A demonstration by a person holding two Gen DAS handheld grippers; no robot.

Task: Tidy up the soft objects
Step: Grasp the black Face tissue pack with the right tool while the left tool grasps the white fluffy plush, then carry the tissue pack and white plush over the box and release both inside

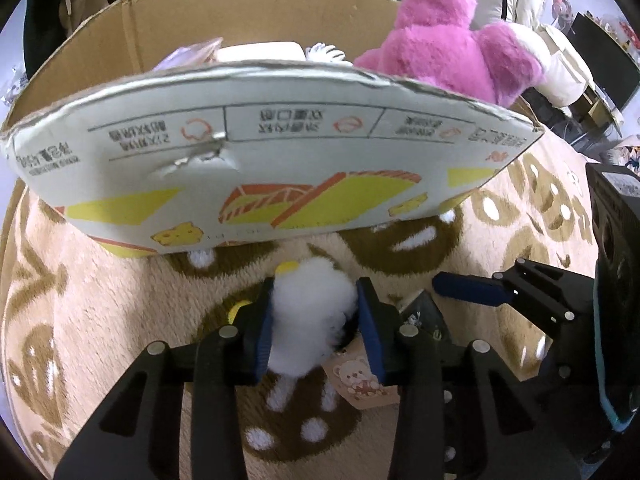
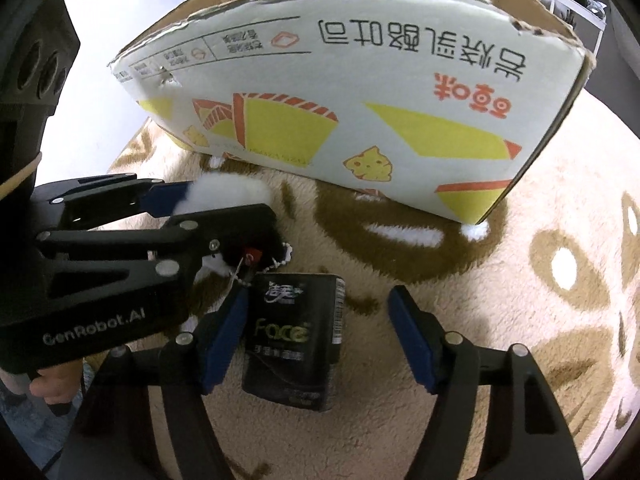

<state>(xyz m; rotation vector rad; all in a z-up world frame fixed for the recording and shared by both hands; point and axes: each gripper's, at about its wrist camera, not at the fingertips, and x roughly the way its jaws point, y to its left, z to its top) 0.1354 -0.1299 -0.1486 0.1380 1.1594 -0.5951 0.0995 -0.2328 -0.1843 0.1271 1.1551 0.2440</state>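
Fluffy white plush toy (image 1: 312, 312) squeezed by left gripper (image 1: 316, 320).

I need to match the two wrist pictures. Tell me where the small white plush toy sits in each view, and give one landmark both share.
Left wrist: white plush toy at lower centre, clamped between the left gripper's jaws.
Right wrist: same toy at middle left, showing past the left gripper.
Shared landmark: the printed cardboard box standing on the rug.

My black plastic left gripper (image 1: 316, 320) had 2 blue-padded fingers (image 1: 370, 332), silver screws and white "GenRobot.AI" lettering.
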